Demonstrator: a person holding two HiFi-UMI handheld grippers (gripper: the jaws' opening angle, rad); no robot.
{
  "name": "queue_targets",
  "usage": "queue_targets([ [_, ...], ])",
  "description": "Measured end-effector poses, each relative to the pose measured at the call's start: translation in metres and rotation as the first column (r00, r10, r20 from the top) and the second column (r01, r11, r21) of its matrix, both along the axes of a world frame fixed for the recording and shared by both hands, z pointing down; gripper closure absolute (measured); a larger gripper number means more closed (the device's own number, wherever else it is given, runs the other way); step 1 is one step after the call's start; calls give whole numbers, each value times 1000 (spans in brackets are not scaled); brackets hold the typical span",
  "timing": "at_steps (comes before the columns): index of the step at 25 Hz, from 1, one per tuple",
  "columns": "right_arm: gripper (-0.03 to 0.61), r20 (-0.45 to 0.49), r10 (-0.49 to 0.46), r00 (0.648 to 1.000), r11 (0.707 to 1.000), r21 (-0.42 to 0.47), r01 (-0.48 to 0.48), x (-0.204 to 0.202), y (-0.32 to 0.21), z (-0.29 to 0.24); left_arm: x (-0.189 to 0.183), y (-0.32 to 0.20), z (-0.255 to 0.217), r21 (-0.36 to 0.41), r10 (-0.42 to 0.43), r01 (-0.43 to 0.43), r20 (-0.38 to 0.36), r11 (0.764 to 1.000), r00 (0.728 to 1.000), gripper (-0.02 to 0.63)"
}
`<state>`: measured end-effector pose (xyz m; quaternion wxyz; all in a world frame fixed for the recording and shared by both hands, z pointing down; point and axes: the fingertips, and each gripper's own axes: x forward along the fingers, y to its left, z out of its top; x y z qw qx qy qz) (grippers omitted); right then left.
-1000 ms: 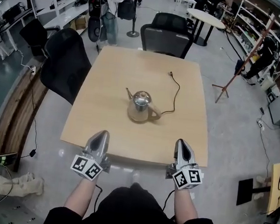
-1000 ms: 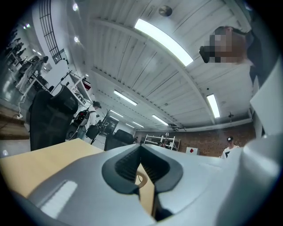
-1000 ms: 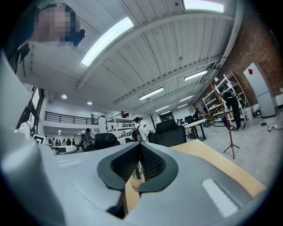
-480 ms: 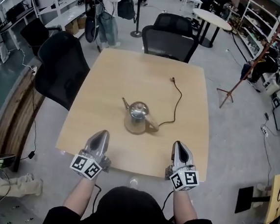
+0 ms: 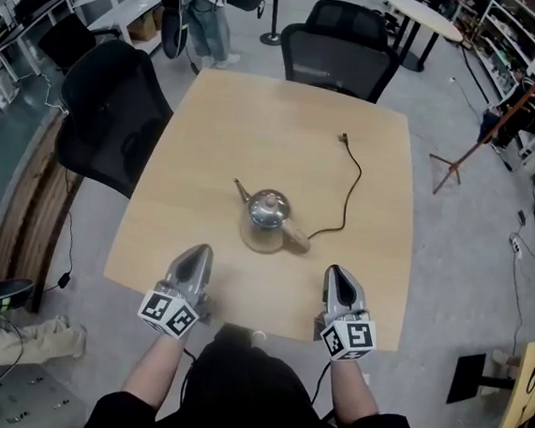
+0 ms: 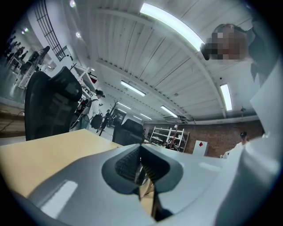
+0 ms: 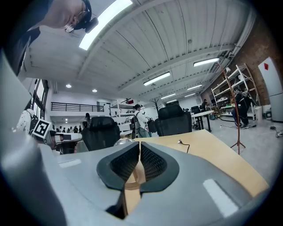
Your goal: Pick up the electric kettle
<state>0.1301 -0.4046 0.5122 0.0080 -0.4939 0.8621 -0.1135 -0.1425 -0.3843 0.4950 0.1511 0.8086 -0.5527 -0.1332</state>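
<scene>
A pale wooden worktop (image 5: 216,156) stood on a grey concrete floor (image 5: 450,273). One black office chair (image 5: 107,118) was drawn up at its left side, and two more chairs (image 5: 344,51) stood at its far edge. Beyond them was a round white table (image 5: 423,14), with white shelving (image 5: 520,30) along the right and a reddish wooden stand (image 5: 503,118) near it. A low curved wooden bench (image 5: 23,208) ran along the left. Overhead, long strip lights (image 6: 170,24) lit a white panelled ceiling (image 7: 177,35). A brick wall (image 6: 225,134) closed one end.

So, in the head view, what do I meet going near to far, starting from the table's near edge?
kettle → plug → far chair
</scene>
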Motion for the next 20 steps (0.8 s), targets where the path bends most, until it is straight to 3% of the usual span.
queue_targets([
  [7, 560, -22, -4, 1000, 1000, -31, 3, -14, -14, 14, -10, -19, 14, -19, -4, 4, -4, 1000, 1000, 615],
  [13, 474, -71, -79, 994, 992, -99, 72, -33, -11, 38, -12, -31, 27, -56, -5, 5, -12, 998, 1000, 615],
  [17, 437, -89, -138, 986, 975, -188, 120, -45, -15, 62, -12, -39, 40, -93, 9, -8, 6, 996, 1000, 615],
  [20, 420, -135, -177, 975, 969, -200, 148, -55, -17, 71, -13, -49, 51, -117, 18, -15, 26, 993, 999, 615],
])
